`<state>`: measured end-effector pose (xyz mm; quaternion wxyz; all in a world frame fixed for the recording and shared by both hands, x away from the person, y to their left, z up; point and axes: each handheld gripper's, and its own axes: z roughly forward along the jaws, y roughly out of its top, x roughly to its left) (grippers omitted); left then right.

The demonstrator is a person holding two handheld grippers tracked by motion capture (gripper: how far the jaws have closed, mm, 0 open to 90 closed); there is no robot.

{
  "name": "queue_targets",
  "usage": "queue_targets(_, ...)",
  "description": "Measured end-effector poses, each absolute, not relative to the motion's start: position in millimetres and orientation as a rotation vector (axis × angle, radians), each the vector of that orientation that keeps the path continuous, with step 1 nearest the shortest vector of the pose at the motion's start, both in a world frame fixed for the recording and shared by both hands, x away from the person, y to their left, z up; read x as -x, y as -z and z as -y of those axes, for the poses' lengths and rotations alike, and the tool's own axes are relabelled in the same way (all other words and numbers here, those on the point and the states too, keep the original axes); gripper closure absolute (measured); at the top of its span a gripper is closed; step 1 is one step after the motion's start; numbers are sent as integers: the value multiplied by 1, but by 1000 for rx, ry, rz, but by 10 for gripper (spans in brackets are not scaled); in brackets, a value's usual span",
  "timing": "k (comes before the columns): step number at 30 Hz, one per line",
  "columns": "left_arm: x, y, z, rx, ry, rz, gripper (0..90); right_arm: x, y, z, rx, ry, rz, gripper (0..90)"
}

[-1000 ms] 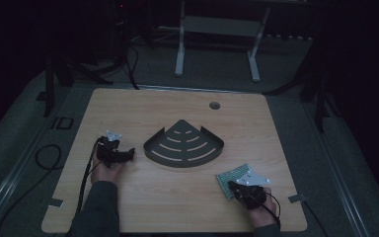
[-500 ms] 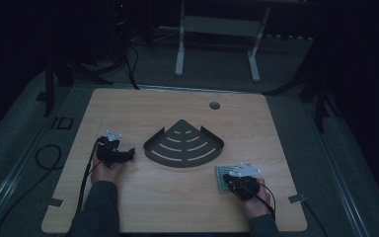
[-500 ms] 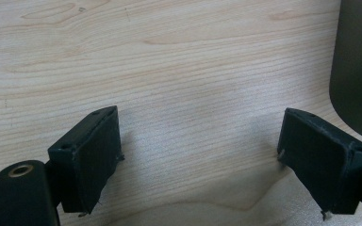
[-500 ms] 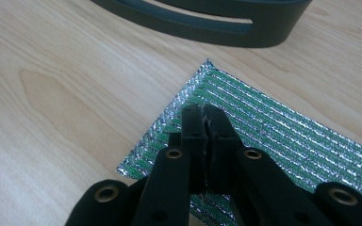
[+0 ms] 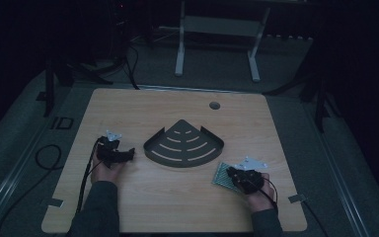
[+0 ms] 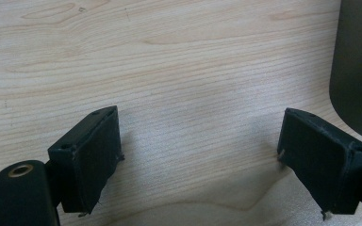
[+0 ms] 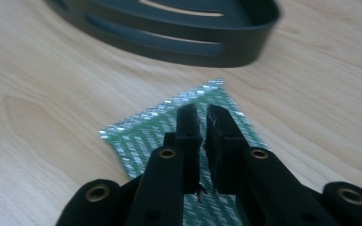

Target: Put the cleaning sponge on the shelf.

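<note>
Though dim, pale wooden table (image 5: 177, 207)

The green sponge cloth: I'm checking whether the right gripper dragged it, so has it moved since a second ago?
No. The green sponge cloth lies in the same spot off the black corner tray, near its right corner.

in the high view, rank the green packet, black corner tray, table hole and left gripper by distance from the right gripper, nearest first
1. Green packet: lying directly under the right gripper, near the table's front right.
2. Black corner tray: mid-table, up and to the left.
3. Table hole: near the far edge.
4. Left gripper: across the table, beyond the tray on the left side.
</note>
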<state>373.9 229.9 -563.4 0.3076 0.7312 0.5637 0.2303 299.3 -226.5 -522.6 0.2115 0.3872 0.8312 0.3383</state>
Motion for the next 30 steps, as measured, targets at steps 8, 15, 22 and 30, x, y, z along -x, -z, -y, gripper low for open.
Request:
queue_targets(8,-374,563,-230,-1935,-609,-1492,143,-312,508,260,-1082,-894,-2296,742)
queue_targets(15,-374,563,-230,-1934,-609,-1492,143,-326,503,267,-986,-862,-2371,681)
queue_targets(22,-374,563,-230,-1934,-609,-1492,143,-342,507,263,-952,-826,-2414,755)
queue_targets(30,-374,563,-230,-1934,-609,-1493,143,-351,519,265,-965,-762,-2463,844)
